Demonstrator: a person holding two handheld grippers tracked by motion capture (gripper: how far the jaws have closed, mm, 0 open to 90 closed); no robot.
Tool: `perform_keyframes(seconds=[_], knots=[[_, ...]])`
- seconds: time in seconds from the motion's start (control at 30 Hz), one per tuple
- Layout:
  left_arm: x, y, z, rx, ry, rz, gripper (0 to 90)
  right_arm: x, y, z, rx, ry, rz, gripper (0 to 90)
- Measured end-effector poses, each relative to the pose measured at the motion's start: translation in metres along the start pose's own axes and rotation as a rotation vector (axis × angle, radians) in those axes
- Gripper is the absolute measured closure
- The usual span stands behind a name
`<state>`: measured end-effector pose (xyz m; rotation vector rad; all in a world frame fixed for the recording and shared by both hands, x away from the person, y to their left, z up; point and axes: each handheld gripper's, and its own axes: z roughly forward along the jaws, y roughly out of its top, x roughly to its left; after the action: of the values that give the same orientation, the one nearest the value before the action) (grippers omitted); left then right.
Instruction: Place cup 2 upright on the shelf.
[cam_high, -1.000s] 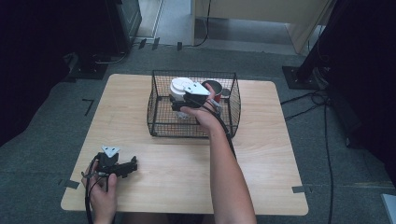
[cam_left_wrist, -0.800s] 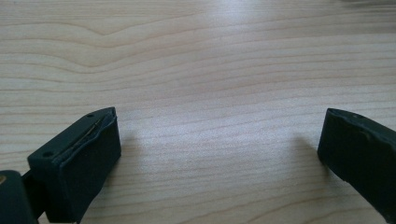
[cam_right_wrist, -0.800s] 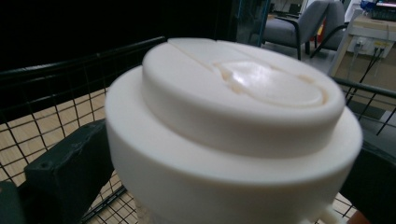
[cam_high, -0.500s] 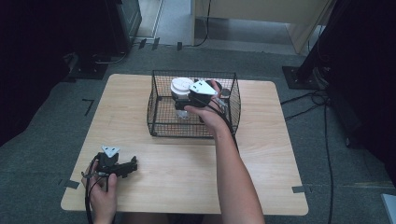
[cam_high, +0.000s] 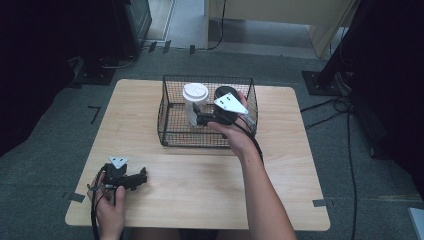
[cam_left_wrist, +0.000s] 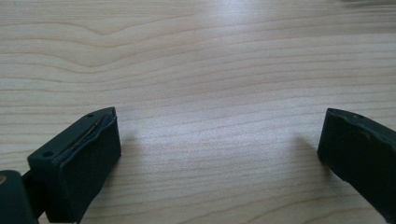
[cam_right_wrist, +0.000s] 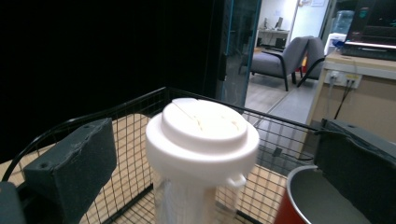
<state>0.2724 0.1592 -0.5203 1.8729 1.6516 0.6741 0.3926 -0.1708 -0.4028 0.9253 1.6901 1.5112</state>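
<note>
1. Black wire mesh basket (cam_high: 172, 131) sits on the light wooden table (cam_high: 200, 185), toward its far side; this is the landmark.
2. White paper cup with white plastic lid (cam_high: 195, 100) stands upright inside the basket, in its left half as the high view shows it.
3. Red cup with dark inside (cam_right_wrist: 303, 200) stands inside the basket too, just beside the white cup, on the side away from the basket's left wall.
4. Right gripper (cam_high: 200, 119) is over the basket, pointing at the white cup from the red cup's side.
5. Its jaws have just been opening and stand wide. In the right gripper view the white cup (cam_right_wrist: 201, 154) is between them, a clear gap on each side; the pads do not touch it.
6. Left gripper (cam_high: 142, 177) rests on the table, well apart from the basket, near the table's front left corner.
7. Left gripper (cam_left_wrist: 219, 154) jaws wide open over bare wood, holding nothing.
</note>
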Motion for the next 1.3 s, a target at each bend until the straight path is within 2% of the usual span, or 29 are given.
perform_keyframes(seconds=[0.37,0.8,1.1,1.3], knots=[[0.000,0.000,0.000,0.001,0.000,0.001,0.1,-0.003,-0.013,-0.049,-0.024,-0.019,0.008,0.0],[0.000,0.000,0.000,-0.001,0.000,-0.002,0.1,-0.010,-0.022,-0.112,-0.053,-0.076,-0.003,0.0],[0.000,0.000,0.000,0.000,0.000,-0.001,0.1,-0.011,-0.036,-0.150,-0.036,-0.099,-0.025,0.0],[0.000,0.000,0.000,-0.001,0.000,0.000,0.1,-0.013,-0.050,-0.165,-0.018,-0.115,-0.025,0.0]])
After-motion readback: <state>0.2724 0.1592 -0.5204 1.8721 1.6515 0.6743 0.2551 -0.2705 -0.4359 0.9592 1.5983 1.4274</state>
